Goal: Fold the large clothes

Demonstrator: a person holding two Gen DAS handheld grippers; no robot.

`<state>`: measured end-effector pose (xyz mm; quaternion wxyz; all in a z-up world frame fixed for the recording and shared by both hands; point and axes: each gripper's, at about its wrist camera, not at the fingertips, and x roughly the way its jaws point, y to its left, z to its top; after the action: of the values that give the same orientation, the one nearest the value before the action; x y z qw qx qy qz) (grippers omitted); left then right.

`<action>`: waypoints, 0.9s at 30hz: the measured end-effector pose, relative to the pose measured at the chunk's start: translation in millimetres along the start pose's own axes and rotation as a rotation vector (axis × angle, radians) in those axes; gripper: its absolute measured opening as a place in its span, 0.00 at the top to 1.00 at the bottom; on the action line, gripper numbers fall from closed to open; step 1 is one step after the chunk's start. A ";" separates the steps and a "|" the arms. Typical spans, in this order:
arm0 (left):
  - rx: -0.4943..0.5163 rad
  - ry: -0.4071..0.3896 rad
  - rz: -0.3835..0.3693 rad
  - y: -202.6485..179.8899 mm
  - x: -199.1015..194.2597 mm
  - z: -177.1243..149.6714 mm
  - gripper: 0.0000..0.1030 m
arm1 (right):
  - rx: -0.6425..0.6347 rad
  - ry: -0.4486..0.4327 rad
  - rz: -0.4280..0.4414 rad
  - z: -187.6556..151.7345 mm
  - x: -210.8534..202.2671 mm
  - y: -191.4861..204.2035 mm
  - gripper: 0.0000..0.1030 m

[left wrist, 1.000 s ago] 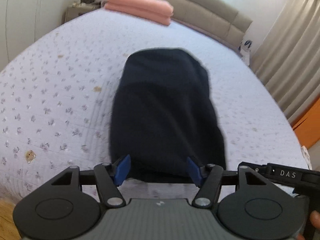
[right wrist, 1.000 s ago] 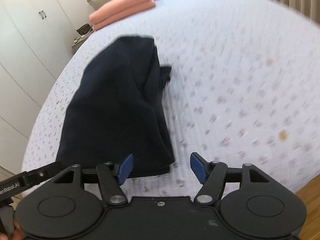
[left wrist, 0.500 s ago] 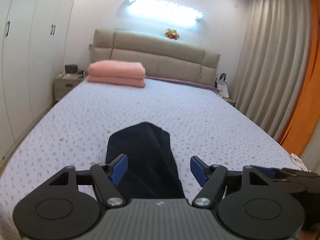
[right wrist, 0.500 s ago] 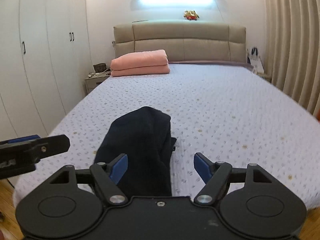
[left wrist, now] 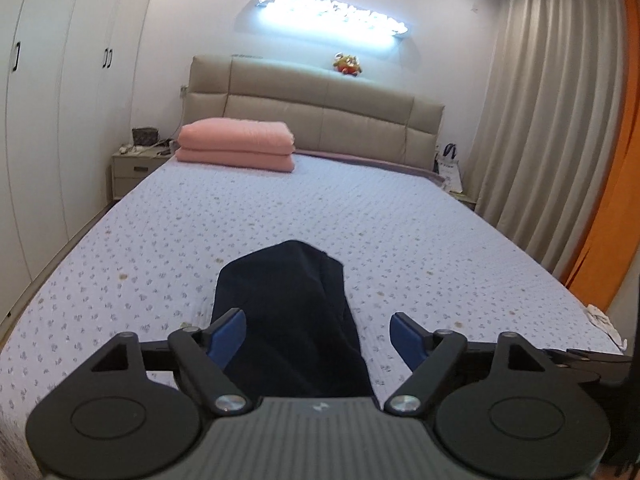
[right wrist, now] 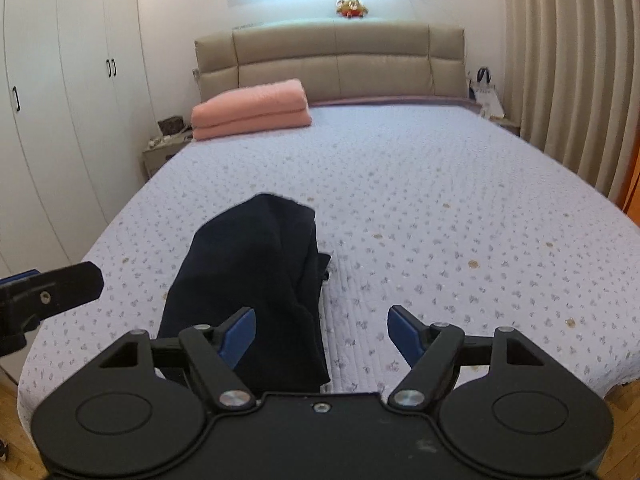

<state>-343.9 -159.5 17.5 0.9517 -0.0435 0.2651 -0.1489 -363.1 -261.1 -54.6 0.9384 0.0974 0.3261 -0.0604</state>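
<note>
Your left gripper (left wrist: 318,334) fills the bottom of the left wrist view. Its blue fingers (left wrist: 228,334) are spreading apart, and nothing is pinched between them; the garment (left wrist: 292,320) only shows through the gap, lying on the bed below. Your right gripper (right wrist: 322,334) sits the same way at the bottom of the right wrist view, its fingers (right wrist: 404,334) wide apart and empty. In that view the tip of the left gripper pokes in at the left edge, level with the garment.

The garment, dark navy and folded into a long narrow bundle, lies on the near part of the bed (left wrist: 420,240), running away from you. In the left wrist view it is in the lower centre; in the right wrist view (right wrist: 256,276) it is lower left of centre, with a small flap sticking out on its right side. The bedspread is pale with a small flower print.

Farther up, a folded pink blanket (left wrist: 236,150) rests at the head of the bed, left of centre, touching the beige headboard (left wrist: 320,116). A nightstand (left wrist: 134,168) stands left of it, beside white wardrobes (left wrist: 60,100) along the left edge. Curtains (left wrist: 540,120) hang on the right, and a small toy (left wrist: 347,65) sits above the headboard under a bright wall light (left wrist: 332,12).
</note>
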 end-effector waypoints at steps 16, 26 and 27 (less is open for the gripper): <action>-0.067 0.075 0.027 22.9 31.0 -11.6 0.16 | -0.026 0.037 -0.002 -3.8 12.1 7.7 0.16; -0.053 0.094 0.072 22.1 31.8 -14.0 0.15 | -0.035 0.056 0.009 -7.6 11.3 10.5 0.16; -0.051 0.093 0.077 21.5 31.6 -14.1 0.15 | -0.036 0.056 0.011 -7.9 11.0 10.4 0.16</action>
<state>-319.9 -148.7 -13.6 0.9419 -0.0504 0.3143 -0.1072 -357.5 -249.8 -66.0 0.9308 0.0838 0.3528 -0.0466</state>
